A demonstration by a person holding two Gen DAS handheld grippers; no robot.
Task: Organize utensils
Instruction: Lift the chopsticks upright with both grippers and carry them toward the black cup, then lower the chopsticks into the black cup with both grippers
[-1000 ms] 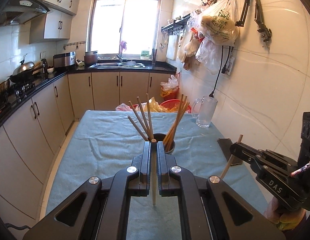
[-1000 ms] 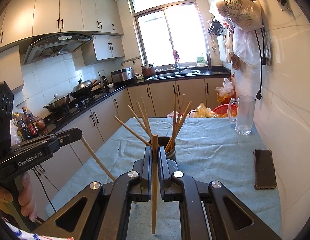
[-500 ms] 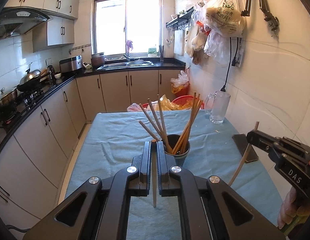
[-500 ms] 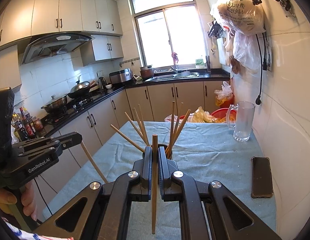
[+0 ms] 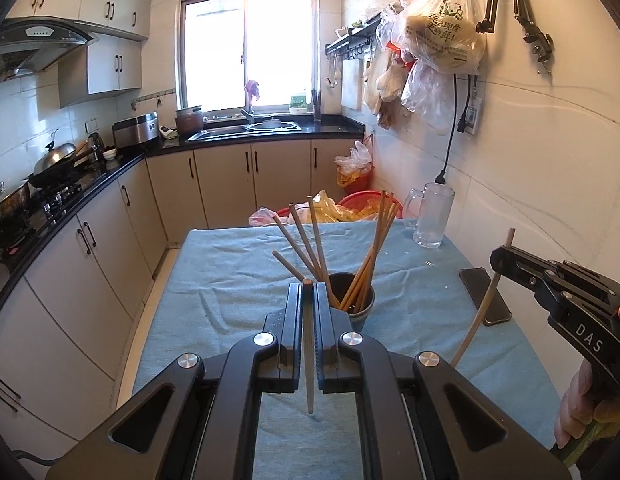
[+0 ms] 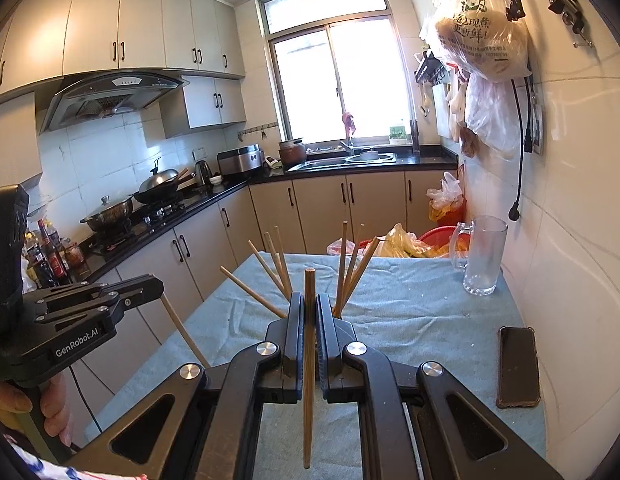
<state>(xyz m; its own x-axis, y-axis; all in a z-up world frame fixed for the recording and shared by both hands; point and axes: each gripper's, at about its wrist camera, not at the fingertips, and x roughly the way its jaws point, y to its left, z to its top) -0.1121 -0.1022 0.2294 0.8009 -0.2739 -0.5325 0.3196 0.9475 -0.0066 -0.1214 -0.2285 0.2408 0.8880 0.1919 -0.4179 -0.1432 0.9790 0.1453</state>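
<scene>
A dark round cup [image 5: 356, 306] stands on the blue cloth with several wooden chopsticks [image 5: 376, 248] fanned out of it. My left gripper [image 5: 307, 288] is shut on a pale chopstick [image 5: 308, 364], held upright just in front of the cup. My right gripper [image 6: 310, 298] is shut on a brown chopstick [image 6: 308, 376], also upright, with the cup mostly hidden behind its fingers. The right gripper [image 5: 502, 258] also shows at the right of the left wrist view, the left gripper [image 6: 155, 286] at the left of the right wrist view.
The table is covered by a blue cloth [image 5: 237, 272]. A glass mug [image 5: 432, 216] stands at the far right corner. A black phone [image 6: 517, 366] lies near the right wall. Kitchen counters with pots [image 6: 155, 190] run along the left.
Both grippers have drawn back and up a little from the cup, still holding their chopsticks. The cup now sits a bit right of the left gripper's fingers.
</scene>
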